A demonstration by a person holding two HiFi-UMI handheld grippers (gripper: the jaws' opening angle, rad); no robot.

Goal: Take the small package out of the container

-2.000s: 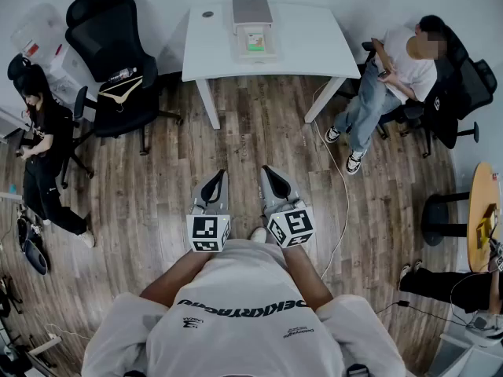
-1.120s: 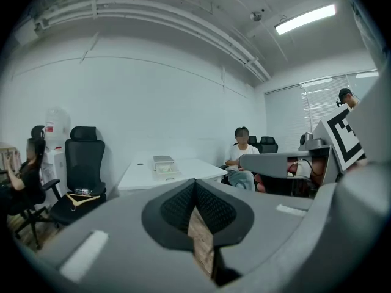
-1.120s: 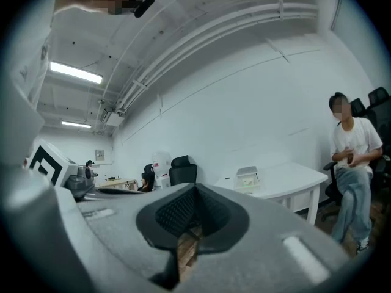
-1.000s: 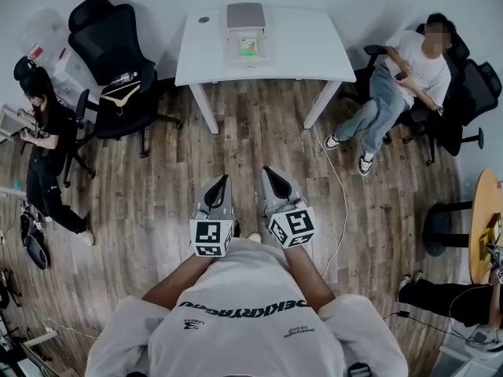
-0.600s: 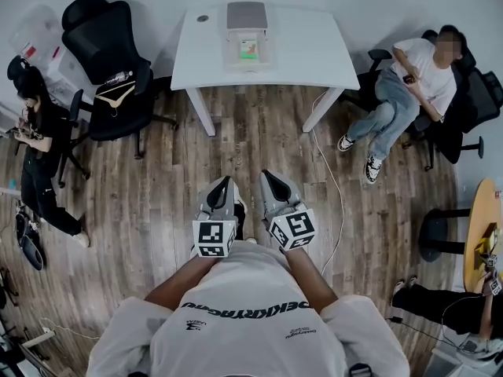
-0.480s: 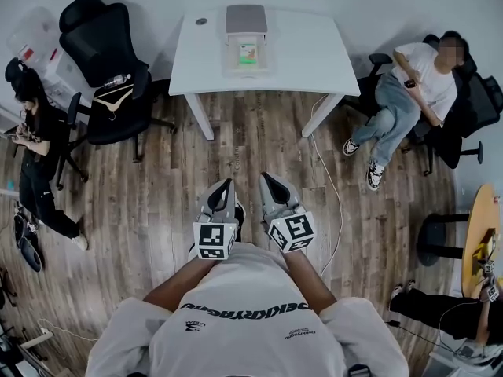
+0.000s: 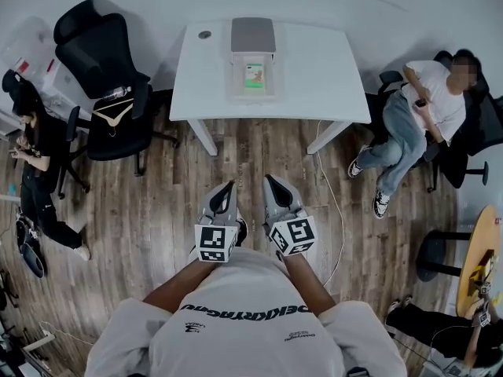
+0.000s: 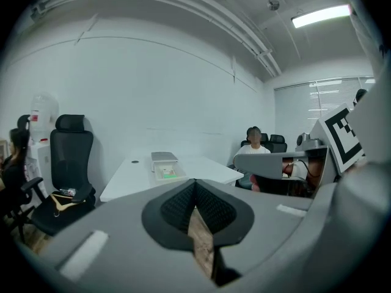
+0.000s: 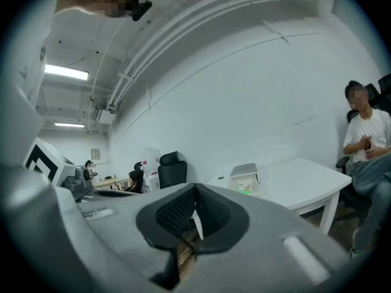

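Observation:
A clear open container (image 7: 253, 67) sits on the white table (image 7: 314, 69) ahead, with its grey lid (image 7: 253, 34) propped behind it. Inside lies a small package with a green label (image 7: 253, 75). My left gripper (image 7: 224, 189) and right gripper (image 7: 275, 184) are held side by side over the wooden floor, well short of the table. Both are shut with nothing between the pads. The left gripper view shows its jaws (image 8: 195, 185) pointing at the container (image 8: 166, 171). In the right gripper view the jaws (image 9: 195, 191) are closed, with the container (image 9: 245, 179) far beyond them.
A black office chair (image 7: 106, 61) with a wooden hanger (image 7: 114, 115) stands left of the table. One person sits at the far left (image 7: 35, 155) and another to the right (image 7: 416, 108). A white cable (image 7: 334, 203) trails over the floor. A round wooden table (image 7: 475, 250) is at the right edge.
The table and container have come nearer and lower in the head view as the person walks toward them. Both grippers stay shut, side by side.

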